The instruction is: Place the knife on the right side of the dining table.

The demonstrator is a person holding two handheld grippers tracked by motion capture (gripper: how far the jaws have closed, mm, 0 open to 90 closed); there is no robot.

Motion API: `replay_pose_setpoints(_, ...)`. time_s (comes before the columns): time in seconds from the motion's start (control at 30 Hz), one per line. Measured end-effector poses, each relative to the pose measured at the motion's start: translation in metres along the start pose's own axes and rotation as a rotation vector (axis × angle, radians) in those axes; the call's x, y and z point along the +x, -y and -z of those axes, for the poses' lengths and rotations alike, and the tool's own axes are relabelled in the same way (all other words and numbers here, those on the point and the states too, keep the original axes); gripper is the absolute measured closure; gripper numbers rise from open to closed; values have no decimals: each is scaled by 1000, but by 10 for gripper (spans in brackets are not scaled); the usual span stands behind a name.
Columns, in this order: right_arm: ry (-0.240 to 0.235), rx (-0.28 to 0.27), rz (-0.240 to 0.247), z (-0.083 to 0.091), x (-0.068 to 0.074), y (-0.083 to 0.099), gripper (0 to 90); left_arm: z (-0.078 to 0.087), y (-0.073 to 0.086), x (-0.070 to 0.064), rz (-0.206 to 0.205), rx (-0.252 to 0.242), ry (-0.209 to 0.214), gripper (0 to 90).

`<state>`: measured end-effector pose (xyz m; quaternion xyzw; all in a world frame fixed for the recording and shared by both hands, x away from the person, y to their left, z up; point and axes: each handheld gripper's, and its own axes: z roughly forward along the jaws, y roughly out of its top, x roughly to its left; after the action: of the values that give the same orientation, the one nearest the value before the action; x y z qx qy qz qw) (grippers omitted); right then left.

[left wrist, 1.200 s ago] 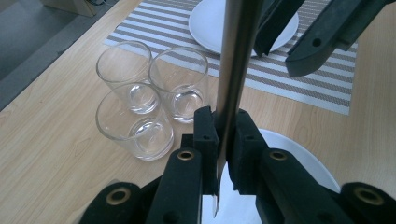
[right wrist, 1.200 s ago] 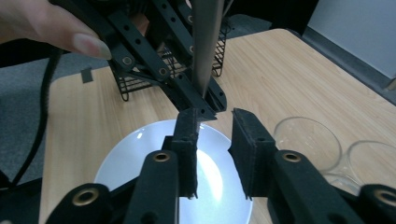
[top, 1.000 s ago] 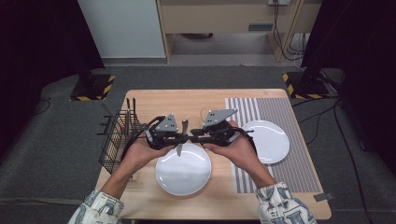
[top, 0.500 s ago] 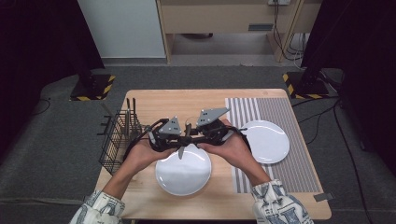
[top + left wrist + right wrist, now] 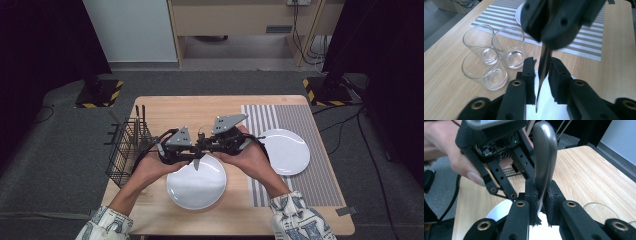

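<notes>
Over the worktop [image 5: 150,107] and the near white plate [image 5: 196,182], I keep my right tool [image 5: 541,195] pinching the knife [image 5: 543,67] until my spread left tool [image 5: 541,75], its jaws flanking the blade, presses on squarely.

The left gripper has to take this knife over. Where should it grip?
Grip the knife by its blade just below the right gripper, coming in level so the pads close on its two flat faces. It hangs tip-down, edge-on between the left gripper's open jaws, so each flat faces a pad.
</notes>
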<state>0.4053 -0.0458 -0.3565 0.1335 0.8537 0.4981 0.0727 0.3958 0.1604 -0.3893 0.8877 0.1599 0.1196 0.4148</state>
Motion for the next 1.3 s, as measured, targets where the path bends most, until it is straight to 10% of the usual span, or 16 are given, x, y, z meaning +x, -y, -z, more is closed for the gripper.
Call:
replay_pose_setpoints(0.47,1,-32,-24,13,-3,-3,824,-21,24,3,52,7,-2,558)
replay_pose_setpoints(0.93,-11,-46,-34,15,-4,-1,820,-29,32,5,72,-38,73,832)
replay_pose_setpoints(1.3,51,0,6,13,0,2,739,-26,36,-3,45,-11,31,886)
